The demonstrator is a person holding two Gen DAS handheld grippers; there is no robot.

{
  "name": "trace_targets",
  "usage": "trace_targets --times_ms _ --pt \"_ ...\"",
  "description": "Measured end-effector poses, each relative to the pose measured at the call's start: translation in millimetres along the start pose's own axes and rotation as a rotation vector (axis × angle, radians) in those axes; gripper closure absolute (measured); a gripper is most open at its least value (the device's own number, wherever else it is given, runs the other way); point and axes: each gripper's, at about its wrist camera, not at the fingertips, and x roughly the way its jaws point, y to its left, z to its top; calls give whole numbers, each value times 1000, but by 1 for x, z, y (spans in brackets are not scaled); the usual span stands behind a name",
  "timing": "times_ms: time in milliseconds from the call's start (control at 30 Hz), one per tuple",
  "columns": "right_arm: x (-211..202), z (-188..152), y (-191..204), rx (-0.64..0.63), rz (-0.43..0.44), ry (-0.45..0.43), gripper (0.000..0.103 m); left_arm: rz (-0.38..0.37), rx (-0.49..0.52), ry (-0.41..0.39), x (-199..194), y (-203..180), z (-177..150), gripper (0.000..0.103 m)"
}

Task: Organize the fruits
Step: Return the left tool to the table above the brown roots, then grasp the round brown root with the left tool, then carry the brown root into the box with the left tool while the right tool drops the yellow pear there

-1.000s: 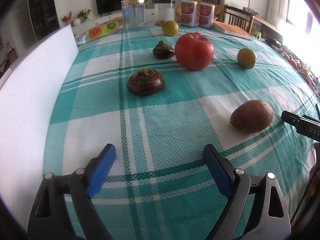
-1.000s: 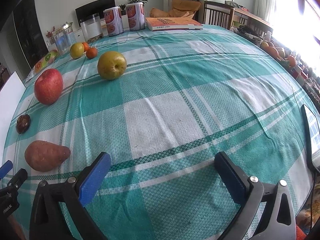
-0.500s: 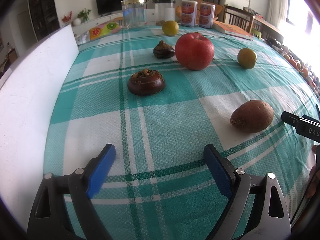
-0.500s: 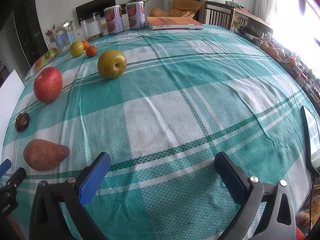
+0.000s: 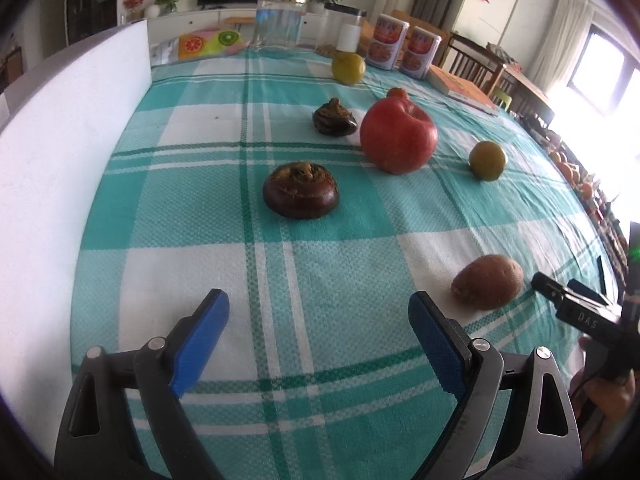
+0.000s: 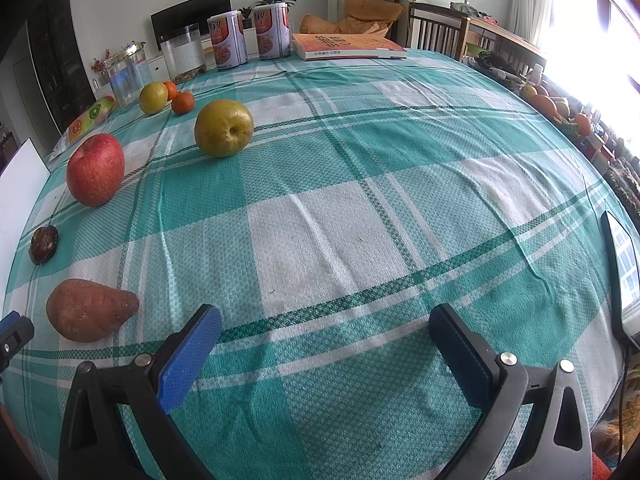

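Both the left hand-held gripper [image 5: 318, 310] and right hand-held gripper [image 6: 325, 326] hang wide and empty over the bench [image 6: 360, 208], barely shifted since before. The sweet potato [image 5: 487, 281] lies between them; the red apple [image 5: 397, 136] half hides a small fruit behind it.

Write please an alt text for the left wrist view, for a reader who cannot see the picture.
The open left claw hovers empty over a teal and white checked tablecloth. Ahead lie a dark water chestnut, a second one, a red apple, a small green fruit and, at right, a sweet potato. Jars and cans stand at the far edge.
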Motion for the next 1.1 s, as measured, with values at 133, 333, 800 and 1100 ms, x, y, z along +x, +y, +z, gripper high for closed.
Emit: trace_targets --times_ms 133,333,800,1100 --pt "0 0 0 0 0 0 0 46 7 1 19 -4 30 11" --pt "0 0 0 0 0 0 0 132 50 2 46 -7 49 13" --pt "-7 10 -25 151 208 -34 0 35 73 -12 1 -9 16 51" --pt "42 115 14 46 314 45 0 -82 72 -1 -42 -20 -15 51"
